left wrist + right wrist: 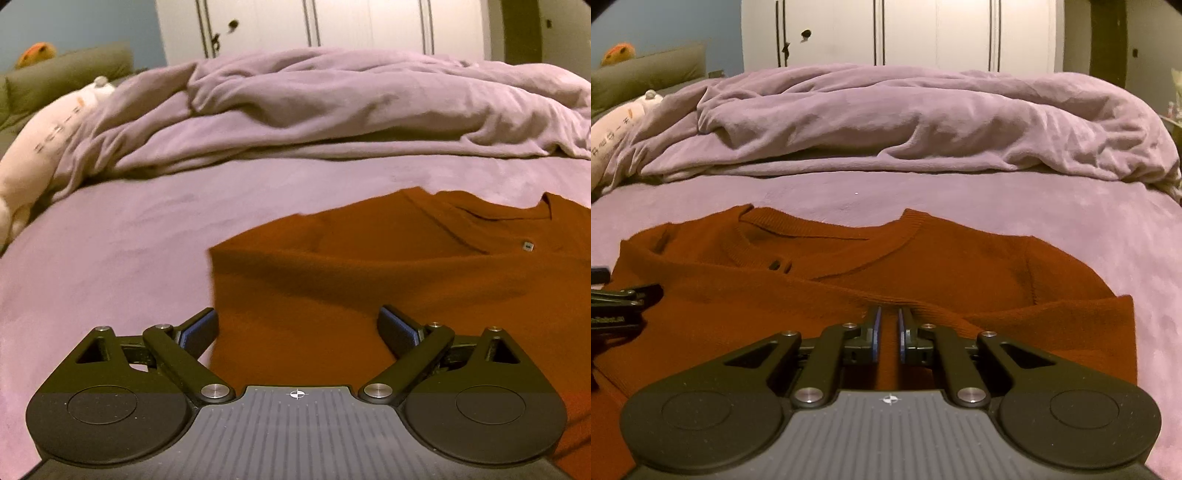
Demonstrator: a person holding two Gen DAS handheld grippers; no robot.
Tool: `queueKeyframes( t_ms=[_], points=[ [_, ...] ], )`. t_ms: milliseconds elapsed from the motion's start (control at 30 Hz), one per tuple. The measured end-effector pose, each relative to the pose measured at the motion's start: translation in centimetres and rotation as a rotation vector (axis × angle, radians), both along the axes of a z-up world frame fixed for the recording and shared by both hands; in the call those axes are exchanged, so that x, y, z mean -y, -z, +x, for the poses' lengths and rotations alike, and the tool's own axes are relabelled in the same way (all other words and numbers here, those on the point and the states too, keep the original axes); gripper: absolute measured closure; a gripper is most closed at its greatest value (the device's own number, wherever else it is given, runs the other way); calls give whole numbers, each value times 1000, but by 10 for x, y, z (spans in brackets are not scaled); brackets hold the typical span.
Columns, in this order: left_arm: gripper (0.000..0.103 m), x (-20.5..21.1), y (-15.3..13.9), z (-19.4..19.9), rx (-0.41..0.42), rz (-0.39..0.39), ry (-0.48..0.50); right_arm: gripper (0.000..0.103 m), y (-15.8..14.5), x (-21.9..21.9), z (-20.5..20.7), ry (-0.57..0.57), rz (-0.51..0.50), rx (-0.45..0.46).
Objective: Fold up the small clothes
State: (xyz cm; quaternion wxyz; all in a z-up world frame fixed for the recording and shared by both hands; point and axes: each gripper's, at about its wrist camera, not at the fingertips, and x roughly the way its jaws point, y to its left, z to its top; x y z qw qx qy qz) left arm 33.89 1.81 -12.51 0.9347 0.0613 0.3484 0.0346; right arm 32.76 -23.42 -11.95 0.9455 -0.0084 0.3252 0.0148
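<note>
A lilac bed (960,192) carries the work. Nearest, the left gripper (297,326) hangs with jaws wide over the rust sweater (849,266); the right gripper (889,325) has jaws nearly closed, and whether they pinch knit cannot be told. A shallow pinch could slip and undo the fold. Beyond, a bunched blanket (886,122) limits room.

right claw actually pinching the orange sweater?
Cannot tell. In the right wrist view the right claw is nearly shut over a folded edge of the orange sweater, but no fabric shows clearly between the pads.
</note>
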Motion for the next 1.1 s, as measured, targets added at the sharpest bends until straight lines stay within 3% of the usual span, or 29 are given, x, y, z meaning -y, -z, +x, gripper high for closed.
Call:
queueKeyframes(
  t_ms=[100, 200, 267, 367, 500, 633, 800, 933, 1033, 1100],
  points=[
    [6, -11, -7, -18, -9, 13, 19, 95, -11, 5, -22, 20, 13, -34],
    [6, -22, -5, -33, -22, 36, 31, 94, -12, 30, -56, 67, 126, -84],
    [6, -31, -7, -43, -21, 19, 13, 94, -11, 48, -84, 93, 173, -68],
    [6, -36, -12, -60, -29, -8, -14, 94, -18, 68, -120, 157, 160, -63],
    [7, -31, -21, -81, -41, 3, 0, 85, -25, 88, -149, 172, 311, -76],
    [7, -25, -26, -93, -64, 5, 17, 83, -35, 96, -147, 184, 478, -69],
    [7, -27, -36, -88, -61, -68, -3, 83, -25, 107, -119, 258, 693, -67],
    [7, -24, -29, -80, -83, -34, 10, 83, -3, 118, -96, 371, 761, -120],
    [7, -22, -22, -79, -103, -24, 16, 95, 10, 125, -86, 405, 818, -136],
    [7, -24, -18, -80, -108, -25, 17, 97, 9, 125, -83, 394, 798, -126]
  ],
)
